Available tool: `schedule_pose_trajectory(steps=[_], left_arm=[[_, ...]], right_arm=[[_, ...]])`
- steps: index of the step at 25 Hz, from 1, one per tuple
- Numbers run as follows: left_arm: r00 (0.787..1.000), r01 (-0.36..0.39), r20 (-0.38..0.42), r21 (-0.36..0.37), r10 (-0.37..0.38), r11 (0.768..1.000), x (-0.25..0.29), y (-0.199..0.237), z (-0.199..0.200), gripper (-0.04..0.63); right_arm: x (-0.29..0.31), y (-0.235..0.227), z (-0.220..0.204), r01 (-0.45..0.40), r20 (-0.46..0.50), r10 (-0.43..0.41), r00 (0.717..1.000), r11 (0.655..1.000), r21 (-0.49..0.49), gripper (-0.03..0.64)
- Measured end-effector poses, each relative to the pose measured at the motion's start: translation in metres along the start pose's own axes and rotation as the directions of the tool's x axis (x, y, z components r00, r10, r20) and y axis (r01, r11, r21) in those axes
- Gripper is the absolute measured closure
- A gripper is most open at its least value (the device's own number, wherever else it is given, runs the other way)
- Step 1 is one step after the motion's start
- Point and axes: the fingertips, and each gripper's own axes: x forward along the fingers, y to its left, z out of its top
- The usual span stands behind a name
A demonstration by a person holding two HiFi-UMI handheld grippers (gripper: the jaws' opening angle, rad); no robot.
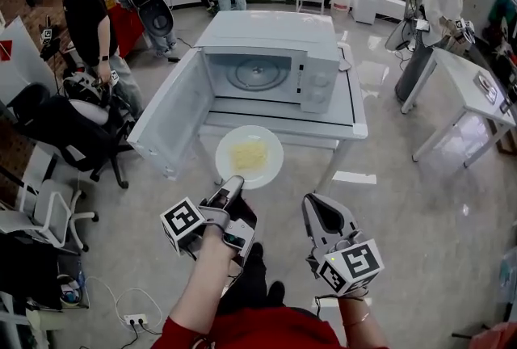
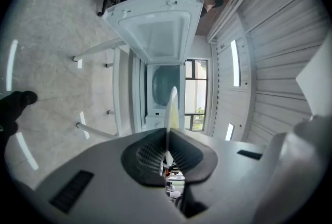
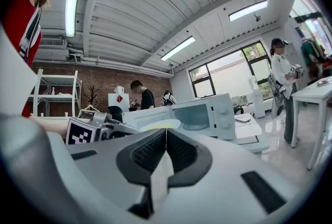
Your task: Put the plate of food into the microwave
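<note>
Our left gripper (image 1: 233, 183) clamps the rim of the round white plate (image 1: 271, 147) — level, so its yellow food (image 1: 249, 154) won't slide — our right gripper (image 1: 313, 205) closed, empty.

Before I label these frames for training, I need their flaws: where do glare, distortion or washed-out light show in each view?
Head view: fisheye bends the room's edges and window light glares off the floor, but the plate and microwave are sharp. Left gripper view: scene rolled sideways, black vignette corners, plate seen only edge-on. Right gripper view: windows and ceiling lights washed out.
</note>
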Motion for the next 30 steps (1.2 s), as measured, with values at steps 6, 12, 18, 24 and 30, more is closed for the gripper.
schedule_pose_trajectory(steps=[6,12,18,24,30], left_arm=[[1.0,-0.003,-0.005,0.001,0.003,1.0,0.054,0.005,0.022,0.575],[1.0,-0.015,-0.01,-0.023,0.014,1.0,0.114,0.005,0.06,0.575],[0.997,-0.064,-0.05,-0.006,0.064,0.998,0.162,0.014,0.088,0.575],[0.993,-0.093,-0.069,0.044,0.096,0.995,0.199,0.026,0.1,0.575],[0.991,-0.102,-0.077,0.068,0.107,0.992,0.211,0.028,0.108,0.575]], right_arm=[[0.04,-0.033,-0.002,0.022,-0.011,-0.022,1.0,1.0,0.006,0.601],[0.105,-0.061,0.005,0.061,-0.066,-0.058,0.996,0.997,0.046,0.601],[0.166,-0.079,0.006,0.077,-0.085,-0.075,0.993,0.997,0.018,0.601],[0.191,-0.106,-0.005,0.123,-0.102,-0.12,0.987,0.992,0.022,0.601],[0.206,-0.11,-0.004,0.127,-0.121,-0.124,0.985,0.992,0.014,0.601]])
